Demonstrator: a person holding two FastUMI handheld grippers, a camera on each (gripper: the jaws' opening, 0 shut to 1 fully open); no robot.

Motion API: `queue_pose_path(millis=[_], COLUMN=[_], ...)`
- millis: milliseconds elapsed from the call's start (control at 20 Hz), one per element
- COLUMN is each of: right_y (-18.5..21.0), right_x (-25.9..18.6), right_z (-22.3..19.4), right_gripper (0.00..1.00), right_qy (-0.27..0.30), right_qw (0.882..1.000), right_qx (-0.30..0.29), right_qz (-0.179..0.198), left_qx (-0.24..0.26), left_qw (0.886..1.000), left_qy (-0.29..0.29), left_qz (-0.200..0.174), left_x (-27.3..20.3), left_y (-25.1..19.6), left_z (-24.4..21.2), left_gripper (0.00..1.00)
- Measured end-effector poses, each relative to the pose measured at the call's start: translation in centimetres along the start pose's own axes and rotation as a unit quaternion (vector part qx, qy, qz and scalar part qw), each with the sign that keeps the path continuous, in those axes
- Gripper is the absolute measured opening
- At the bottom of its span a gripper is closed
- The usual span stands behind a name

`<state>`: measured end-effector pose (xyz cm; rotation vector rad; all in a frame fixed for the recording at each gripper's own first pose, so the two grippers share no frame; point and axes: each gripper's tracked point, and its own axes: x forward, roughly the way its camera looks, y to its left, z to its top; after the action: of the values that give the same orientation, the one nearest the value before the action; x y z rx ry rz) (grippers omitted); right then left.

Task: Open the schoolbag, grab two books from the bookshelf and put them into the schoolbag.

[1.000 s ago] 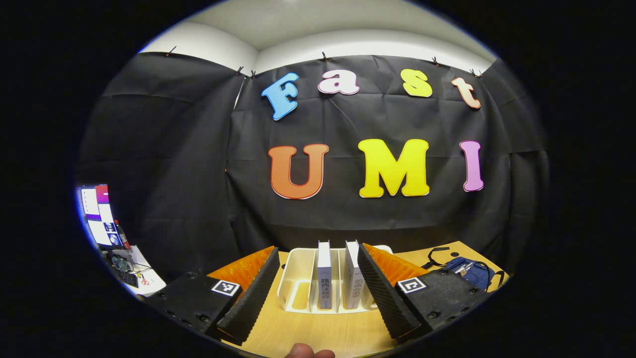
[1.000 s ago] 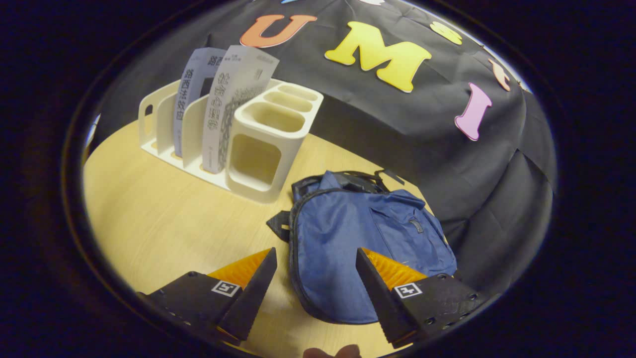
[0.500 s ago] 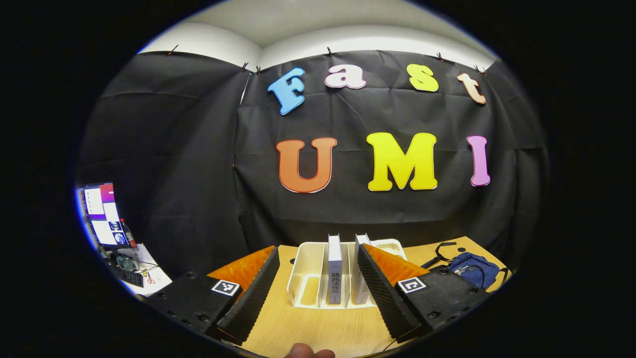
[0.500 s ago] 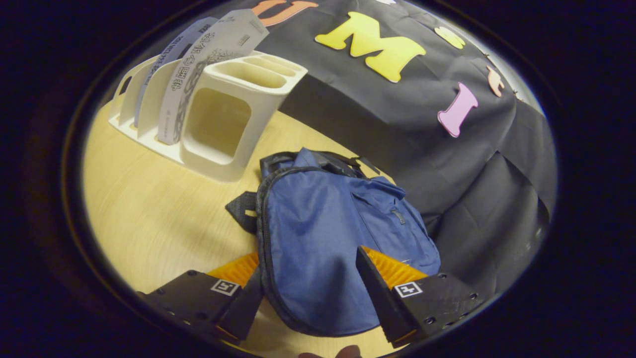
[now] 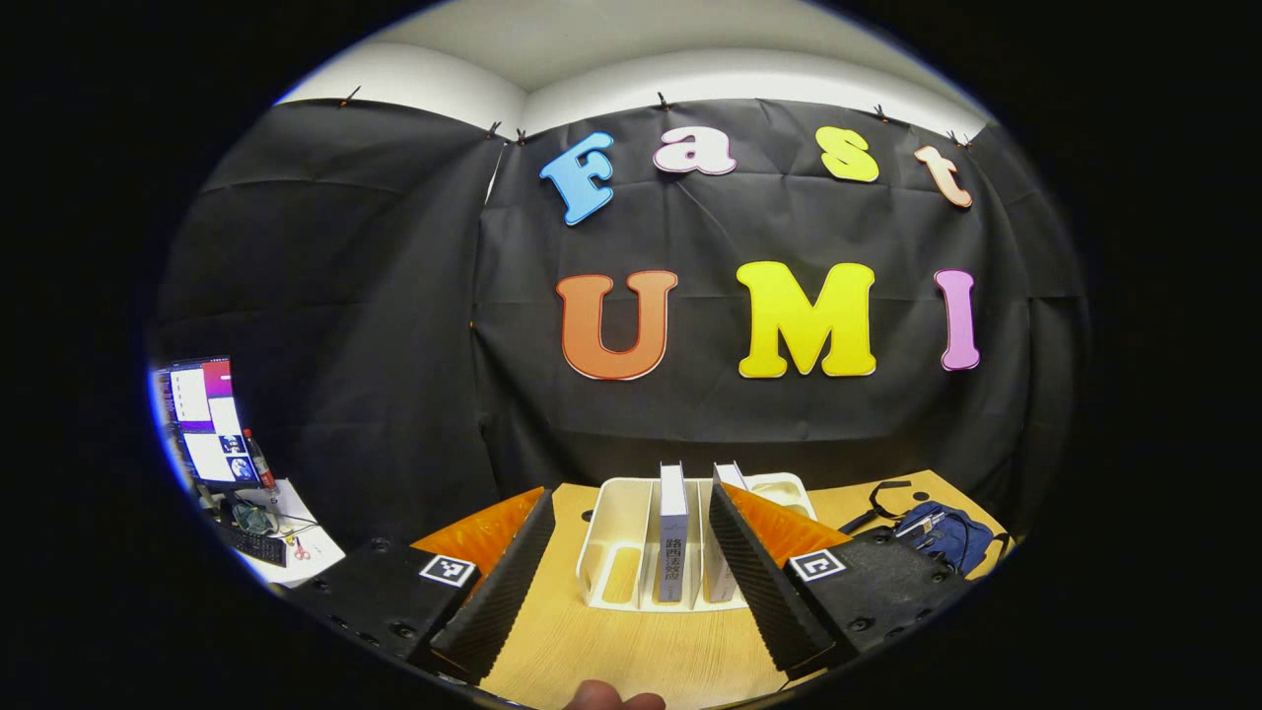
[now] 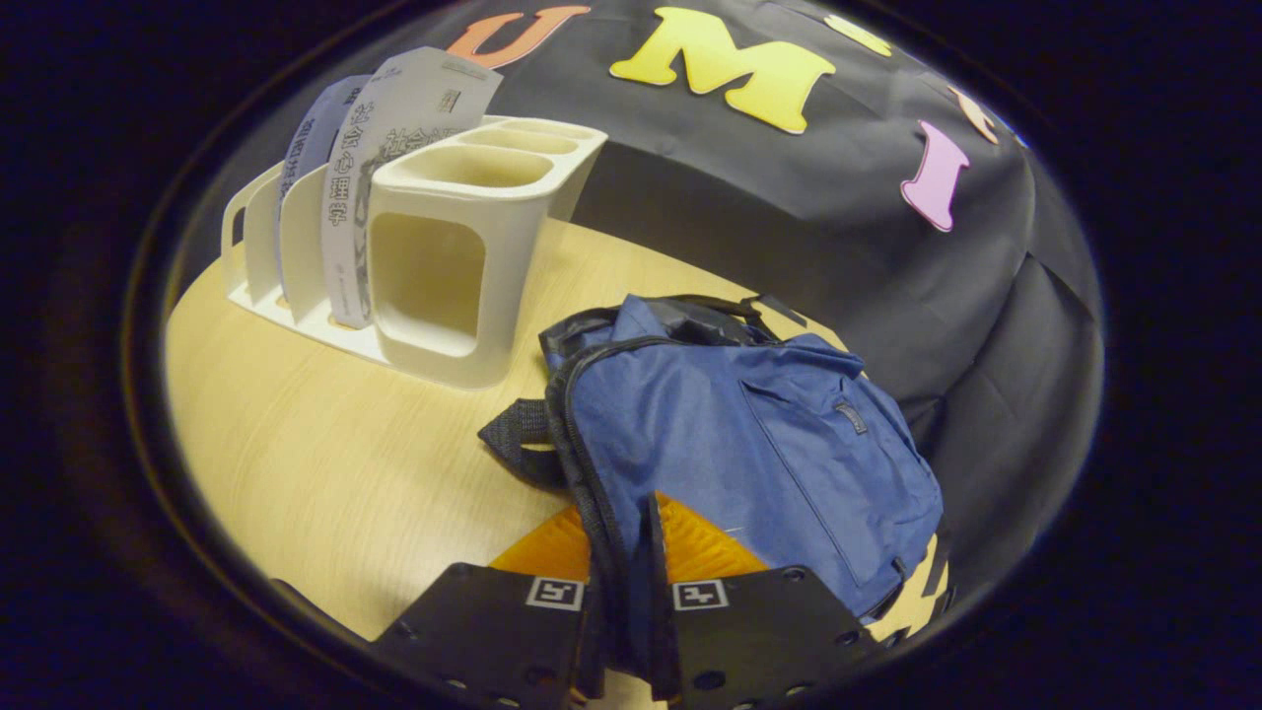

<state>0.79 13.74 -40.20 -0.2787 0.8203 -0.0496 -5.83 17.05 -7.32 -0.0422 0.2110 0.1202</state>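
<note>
The right gripper (image 6: 623,582) had its jaws clamped together on the zippered edge of the blue schoolbag (image 6: 749,454), which lay flat on the wooden desk (image 6: 325,473) just beside the white bookshelf (image 6: 444,266). The left gripper (image 5: 626,572) hovered above the desk with its jaws wide apart and holding nothing, facing the bookshelf (image 5: 616,552). Two books (image 5: 673,532) stood upright in the rack's slots, with the schoolbag (image 5: 942,532) off to its right.
</note>
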Motion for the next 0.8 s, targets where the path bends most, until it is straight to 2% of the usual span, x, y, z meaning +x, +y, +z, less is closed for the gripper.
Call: queue_pose_path(millis=[50, 150, 550, 750, 800], right_y=[-0.2, -0.5, -3.0, -4.9, -5.8], right_x=[-0.1, -0.7, -4.1, -5.7, -6.4], right_z=[0.4, 0.5, 2.8, 3.9, 4.4], right_gripper=[0.17, 0.04, 0.03, 0.05, 0.00], right_qy=[0.001, -0.001, -0.007, -0.013, -0.019], right_qw=[1.000, 1.000, 0.998, 0.996, 0.995], right_qx=[-0.006, -0.004, 0.019, 0.037, 0.046], right_qz=[0.004, 0.016, 0.056, 0.083, 0.090], left_qx=[-0.002, -0.007, -0.020, -0.018, -0.018], left_qw=[1.000, 1.000, 1.000, 1.000, 1.000], left_qy=[0.001, 0.002, 0.013, 0.016, 0.018], left_qz=[0.000, -0.003, -0.016, -0.011, -0.009], left_x=[0.1, 0.4, 1.8, 2.9, 2.9], left_y=[0.0, -0.3, -0.6, -1.3, -1.8], left_z=[0.0, -0.2, -1.1, -0.9, -1.0], left_gripper=[0.99, 0.99, 0.99, 0.99, 0.99])
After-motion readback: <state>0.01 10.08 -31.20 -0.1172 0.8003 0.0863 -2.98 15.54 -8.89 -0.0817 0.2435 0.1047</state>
